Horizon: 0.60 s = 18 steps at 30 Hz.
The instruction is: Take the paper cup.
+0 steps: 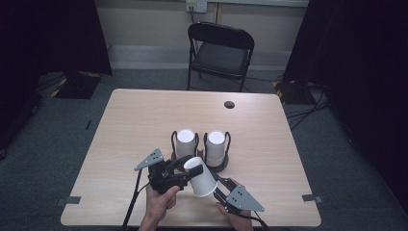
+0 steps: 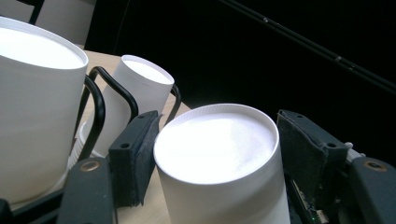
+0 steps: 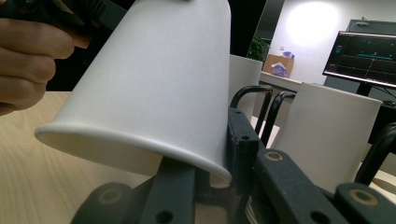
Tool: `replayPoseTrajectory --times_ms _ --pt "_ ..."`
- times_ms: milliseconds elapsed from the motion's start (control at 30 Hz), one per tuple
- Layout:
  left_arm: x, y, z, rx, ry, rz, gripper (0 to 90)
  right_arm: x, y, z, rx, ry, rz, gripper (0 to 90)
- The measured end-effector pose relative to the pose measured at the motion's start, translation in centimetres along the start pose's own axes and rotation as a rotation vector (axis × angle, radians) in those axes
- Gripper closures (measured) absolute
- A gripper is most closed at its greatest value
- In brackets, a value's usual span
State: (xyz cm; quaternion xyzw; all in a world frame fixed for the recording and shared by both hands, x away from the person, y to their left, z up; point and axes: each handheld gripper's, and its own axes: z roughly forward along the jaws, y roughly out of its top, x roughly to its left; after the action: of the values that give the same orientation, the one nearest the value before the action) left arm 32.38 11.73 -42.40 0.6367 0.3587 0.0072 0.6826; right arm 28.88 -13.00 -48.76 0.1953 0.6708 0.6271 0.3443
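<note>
High view: a pale wood tabletop (image 1: 134, 120) stands on grey carpet, a black folding chair (image 1: 220, 50) behind it. Two white cups (image 1: 185, 142) sit upright in black wire holders (image 1: 216, 166) near the centre. The left tool (image 1: 180, 174) and right tool (image 1: 217, 190) meet at a tilted white paper cup (image 1: 199, 177) above the near edge.

Left gripper view: the pads (image 2: 140, 154) flank the cup's base end (image 2: 217, 144), slightly parted; contact is uncertain.

Right gripper view: the jaws pinch the cup's rim (image 3: 140, 144), nearly closed; a lit monitor (image 3: 366, 58) stands beyond.
</note>
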Motion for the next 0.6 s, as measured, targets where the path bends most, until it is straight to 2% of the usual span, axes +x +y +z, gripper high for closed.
replayPoseTrajectory --times_ms 367,500,600 --pt "0.50 0.29 -0.27 -0.009 0.049 0.019 31.1 -0.42 0.33 0.24 0.027 0.011 0.037 83.7" --pt "0.62 0.13 -0.46 -0.023 0.043 0.004 30.9 -0.48 0.42 0.05 0.037 0.022 0.053 83.8" --pt "0.74 0.05 -0.50 -0.013 0.043 0.017 30.7 -0.69 0.45 -0.13 0.038 0.012 0.072 84.0"
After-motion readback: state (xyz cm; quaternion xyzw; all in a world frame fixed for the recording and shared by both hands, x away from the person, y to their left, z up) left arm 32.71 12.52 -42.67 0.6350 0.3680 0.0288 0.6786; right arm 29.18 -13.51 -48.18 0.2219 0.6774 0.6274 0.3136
